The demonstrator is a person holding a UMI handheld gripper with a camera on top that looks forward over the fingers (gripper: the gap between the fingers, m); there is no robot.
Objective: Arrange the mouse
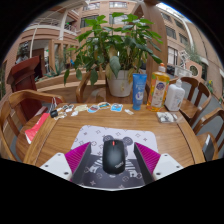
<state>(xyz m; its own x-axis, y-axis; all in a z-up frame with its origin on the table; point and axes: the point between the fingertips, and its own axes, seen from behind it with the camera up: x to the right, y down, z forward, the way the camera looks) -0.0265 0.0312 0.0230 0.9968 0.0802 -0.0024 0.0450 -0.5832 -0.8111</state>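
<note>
We see the gripper (113, 158) open w/ smooth rounded black mouse (114, 154) between pads, gaps either side, on patterned mousepad (120, 134); bare wooden table (65, 135) beside.

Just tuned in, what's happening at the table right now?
A person's handheld gripper is at a black mouse that lies on a patterned mouse pad on the wooden table. The mouse sits between the open fingers, resting on the pad, with a gap at each side. Beyond it stand a potted plant and several bottles.
</note>
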